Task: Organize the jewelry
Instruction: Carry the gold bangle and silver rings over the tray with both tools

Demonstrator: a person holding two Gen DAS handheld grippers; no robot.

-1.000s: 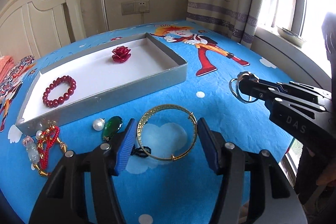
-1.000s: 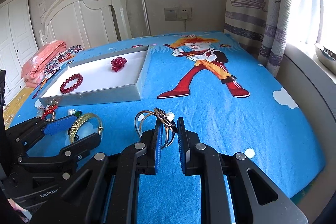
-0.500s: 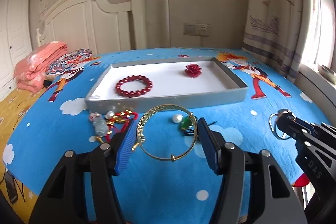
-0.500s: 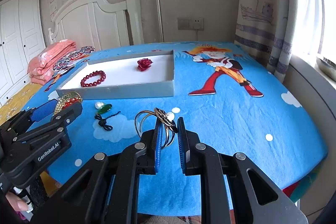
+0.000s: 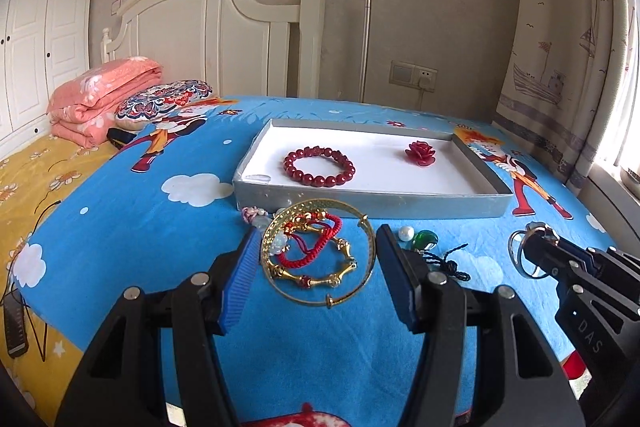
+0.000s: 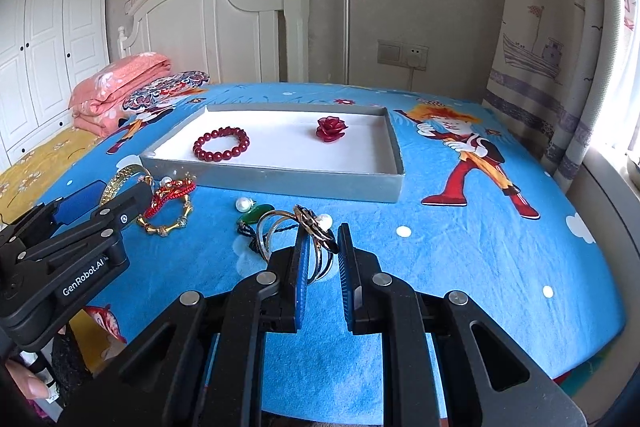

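My left gripper (image 5: 316, 271) is shut on a gold bangle (image 5: 362, 291) and holds it above the blue sheet, near the tray's front left corner. My right gripper (image 6: 322, 255) is shut on a set of thin metal bangles with a pearl flower charm (image 6: 310, 223). The grey tray (image 5: 372, 203) holds a red bead bracelet (image 5: 319, 166) and a red rose brooch (image 5: 420, 153). On the sheet lie a red cord and gold bead bracelet (image 5: 316, 255), a pearl (image 5: 406, 233) and a green pendant on a black cord (image 5: 425, 239).
The bed's near edge runs just below both grippers. A folded pink quilt (image 5: 100, 95) and a patterned pillow (image 5: 164, 101) lie at the back left. A curtain (image 5: 560, 47) and window sill are on the right. A white headboard (image 5: 208, 39) stands behind.
Both grippers have swung left and pulled back with their bangles still held. The left one now hangs over the red cord bracelet instead of the pearl and pendant.
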